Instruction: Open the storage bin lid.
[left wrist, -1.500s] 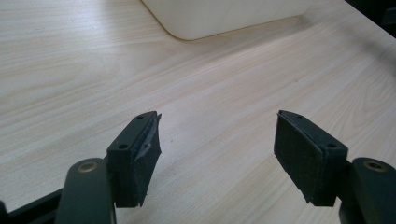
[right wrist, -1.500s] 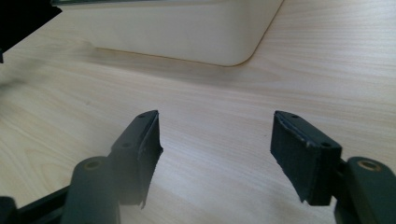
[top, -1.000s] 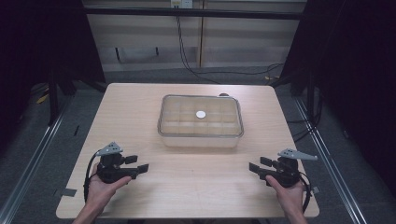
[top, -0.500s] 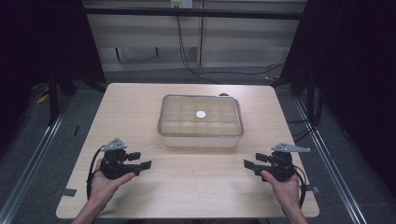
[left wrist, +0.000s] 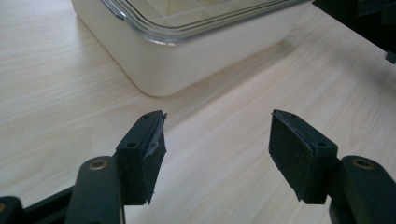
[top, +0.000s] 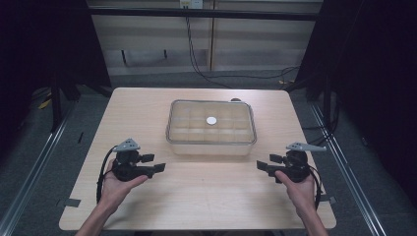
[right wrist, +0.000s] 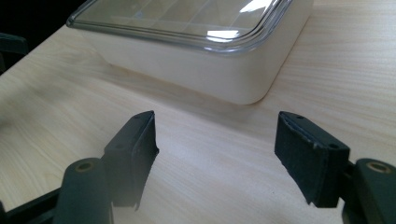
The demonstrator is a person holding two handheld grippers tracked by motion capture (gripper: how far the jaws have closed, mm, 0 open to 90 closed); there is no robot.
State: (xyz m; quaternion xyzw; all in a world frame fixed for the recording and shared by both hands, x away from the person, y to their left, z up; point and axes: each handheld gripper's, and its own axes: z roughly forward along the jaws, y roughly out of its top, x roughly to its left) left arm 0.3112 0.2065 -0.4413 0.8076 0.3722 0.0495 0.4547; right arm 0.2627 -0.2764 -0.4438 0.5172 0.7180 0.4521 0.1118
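Nearest to us, the left gripper (top: 156, 163) hovers off the box's near-left corner, jaws spread wide with nothing but bare tabletop between the pads, and the right gripper (top: 263, 162) mirrors it off the near-right corner, its jaws having just been opening, likewise empty. Both point inward at the box (top: 211, 129), a white container under a clear lid (left wrist: 196, 18), sitting square in the middle of the table (top: 196, 196), well apart from either gripper. Seen from the right gripper, the rounded corner of the box (right wrist: 247, 88) lies just ahead of the pads. Here's the worry: that lid rim is glossy and curved, so a pinch on it from one side could slip off or skid the whole box across the smooth wood; if the two sides don't close in together, the box could twist or be pushed toward the far edge. On the lid, a small white disc (top: 211, 120) rests near the centre, and a jolt might send it sliding off. Beyond the box, cables trail across the floor. No brand, label or readable writing on the box, the lid or the grippers.
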